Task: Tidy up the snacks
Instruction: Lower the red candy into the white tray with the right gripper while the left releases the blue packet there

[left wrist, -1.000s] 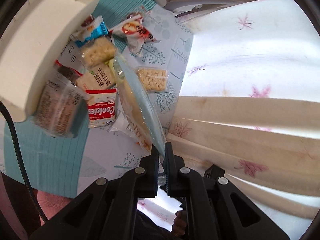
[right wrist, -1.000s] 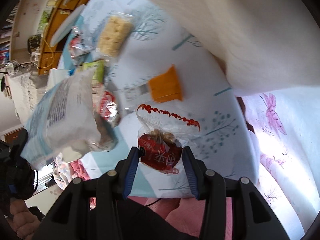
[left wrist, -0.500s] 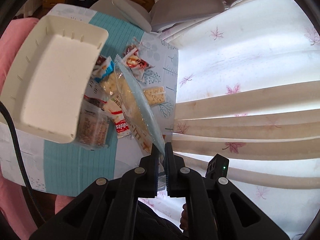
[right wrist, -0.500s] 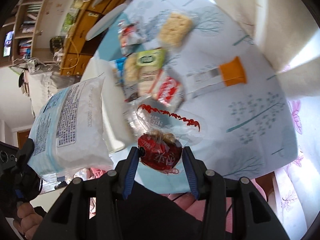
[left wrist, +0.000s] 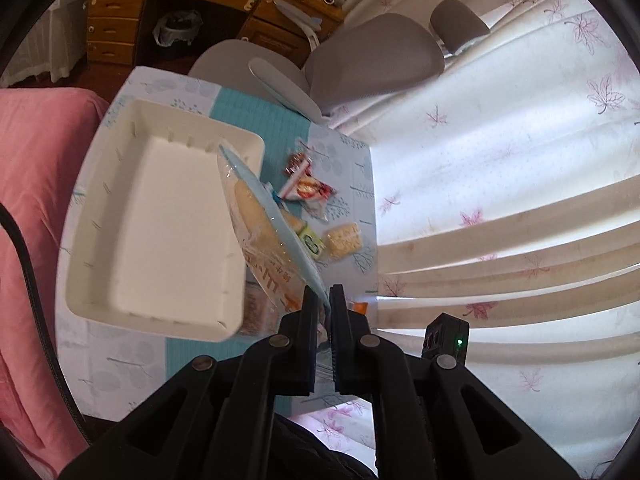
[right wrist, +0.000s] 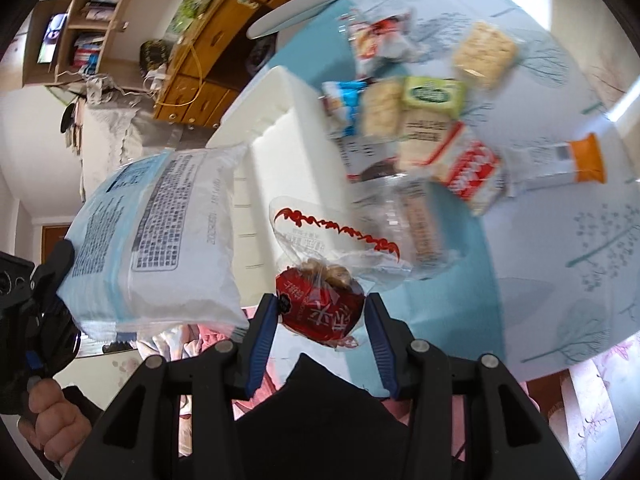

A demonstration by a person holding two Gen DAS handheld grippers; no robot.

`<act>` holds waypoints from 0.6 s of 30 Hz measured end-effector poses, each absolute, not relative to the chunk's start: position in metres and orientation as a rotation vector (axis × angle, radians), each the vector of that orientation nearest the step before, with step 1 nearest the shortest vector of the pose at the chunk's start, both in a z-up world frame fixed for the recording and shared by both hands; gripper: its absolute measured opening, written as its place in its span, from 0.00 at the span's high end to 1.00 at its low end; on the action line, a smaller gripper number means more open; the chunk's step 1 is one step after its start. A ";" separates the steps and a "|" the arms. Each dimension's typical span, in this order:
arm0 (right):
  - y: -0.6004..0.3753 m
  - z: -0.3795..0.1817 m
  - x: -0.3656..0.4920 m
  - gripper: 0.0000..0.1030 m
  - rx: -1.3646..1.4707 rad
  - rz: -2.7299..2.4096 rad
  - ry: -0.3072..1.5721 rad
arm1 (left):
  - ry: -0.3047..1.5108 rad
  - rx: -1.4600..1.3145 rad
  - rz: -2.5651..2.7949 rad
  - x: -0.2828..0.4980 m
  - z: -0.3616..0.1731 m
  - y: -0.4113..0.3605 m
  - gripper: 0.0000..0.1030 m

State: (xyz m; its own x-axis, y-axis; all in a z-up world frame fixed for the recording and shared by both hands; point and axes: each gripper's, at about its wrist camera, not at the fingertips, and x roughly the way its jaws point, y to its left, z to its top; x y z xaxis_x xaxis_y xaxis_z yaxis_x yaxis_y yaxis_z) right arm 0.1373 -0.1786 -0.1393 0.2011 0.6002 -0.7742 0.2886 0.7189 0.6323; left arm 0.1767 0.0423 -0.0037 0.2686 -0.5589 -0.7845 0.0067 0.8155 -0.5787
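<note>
Left gripper (left wrist: 323,300) at lower centre of the left wrist view, jaws pinched together on the bottom edge of a large pale-blue snack bag (left wrist: 264,224). Bag raised off the table, reaching up and left from the jaws across the right wall of the empty white bin (left wrist: 160,224), which fills the left middle of the frame. Same bag at left of the right wrist view, printed back facing the camera, a hand (right wrist: 56,420) gripping the tool at lower left.

Right gripper (right wrist: 322,312) at lower centre of its own view, clamped on a small clear packet with a red label (right wrist: 320,308), blue pads pressing either side, clear top flaring upward.

Loose on the leaf-print tablecloth (right wrist: 580,240), upper right of that view: green-labelled cracker pack (right wrist: 434,96), red-and-white cookie pack (right wrist: 470,172), orange-ended wrapper (right wrist: 576,160), plain cracker pack (right wrist: 486,52).

Grey office chair (left wrist: 376,64) at upper centre of the left wrist view.
</note>
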 end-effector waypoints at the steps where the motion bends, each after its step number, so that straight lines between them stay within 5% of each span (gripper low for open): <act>1: -0.173 -0.139 0.139 0.56 0.798 0.256 1.389 | 1.247 -0.513 -0.400 0.180 -0.004 0.050 0.97; 18: -0.088 -0.166 0.159 0.55 0.854 0.254 1.406 | 1.259 -0.355 -0.283 0.214 -0.036 0.128 0.94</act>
State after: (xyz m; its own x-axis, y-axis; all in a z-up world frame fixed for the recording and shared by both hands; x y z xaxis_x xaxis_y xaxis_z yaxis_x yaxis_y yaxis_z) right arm 0.1591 -0.0878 -0.1664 0.1945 0.6260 -0.7552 0.3221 0.6865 0.6519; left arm 0.2140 0.1285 -0.0365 0.2847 -0.3980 -0.8721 0.0143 0.9114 -0.4113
